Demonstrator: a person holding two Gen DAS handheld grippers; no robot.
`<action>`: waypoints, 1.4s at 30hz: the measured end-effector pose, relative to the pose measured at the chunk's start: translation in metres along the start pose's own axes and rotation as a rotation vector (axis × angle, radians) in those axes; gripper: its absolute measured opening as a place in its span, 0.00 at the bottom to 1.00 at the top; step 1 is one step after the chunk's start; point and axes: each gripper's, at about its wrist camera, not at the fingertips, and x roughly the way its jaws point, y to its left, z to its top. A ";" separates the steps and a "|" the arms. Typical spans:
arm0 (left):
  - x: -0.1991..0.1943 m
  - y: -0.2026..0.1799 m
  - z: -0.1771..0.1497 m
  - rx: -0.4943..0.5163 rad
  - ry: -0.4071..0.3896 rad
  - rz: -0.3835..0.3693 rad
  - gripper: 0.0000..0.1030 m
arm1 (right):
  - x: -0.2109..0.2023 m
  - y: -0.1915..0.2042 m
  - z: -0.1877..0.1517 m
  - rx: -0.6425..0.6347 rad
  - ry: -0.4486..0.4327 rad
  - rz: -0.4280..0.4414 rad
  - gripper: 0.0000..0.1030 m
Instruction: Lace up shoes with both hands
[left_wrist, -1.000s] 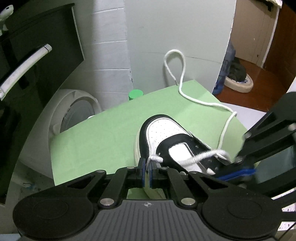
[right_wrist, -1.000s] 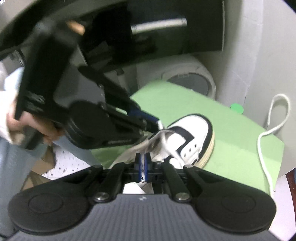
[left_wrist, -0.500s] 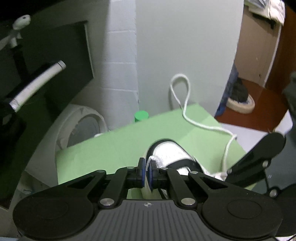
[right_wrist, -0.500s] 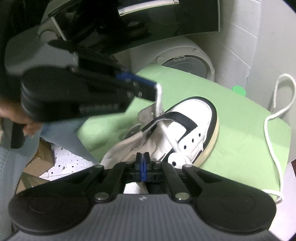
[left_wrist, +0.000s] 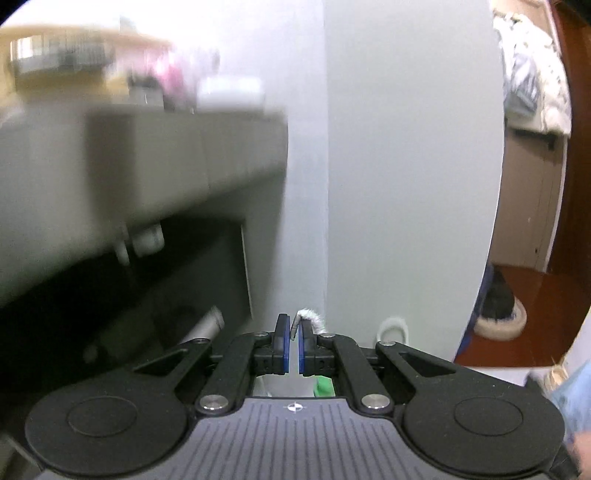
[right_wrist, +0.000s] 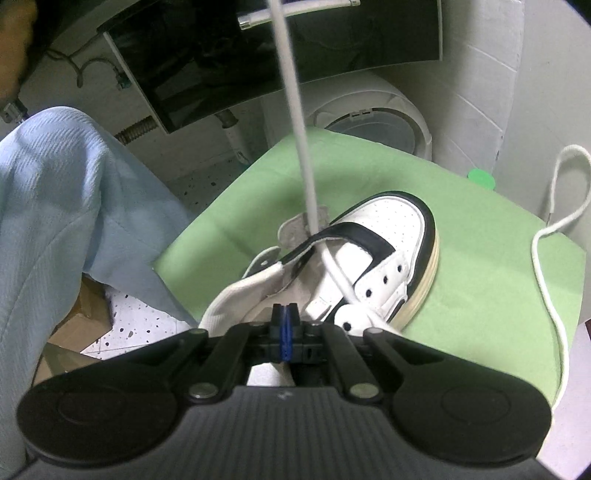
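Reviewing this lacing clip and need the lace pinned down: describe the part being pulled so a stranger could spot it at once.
Start at the green mat and the black-and-white sneaker lying on it. From the shoe's eyelets a white shoelace runs taut, straight up out of the right wrist view. Unlike the slack white loop of lace trailing over the mat's far right edge, this stretch is straight and lifted clear of the mat.

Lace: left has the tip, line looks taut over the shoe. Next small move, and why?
Probably keep drawing the left gripper upward. It is shut on the lace tip, which runs taut from the shoe, yet a long slack stretch lies loose on the green mat. The right gripper, shut, should steady the shoe.
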 end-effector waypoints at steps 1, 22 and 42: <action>-0.008 0.002 0.011 0.000 -0.031 0.003 0.03 | 0.009 0.008 0.011 0.000 0.001 0.000 0.00; -0.087 0.003 0.104 0.207 -0.250 0.084 0.03 | -0.045 0.017 0.036 0.147 -0.180 0.074 0.12; -0.059 -0.090 -0.035 0.941 -0.074 -0.108 0.03 | -0.196 0.075 0.082 -0.081 -0.546 0.071 0.45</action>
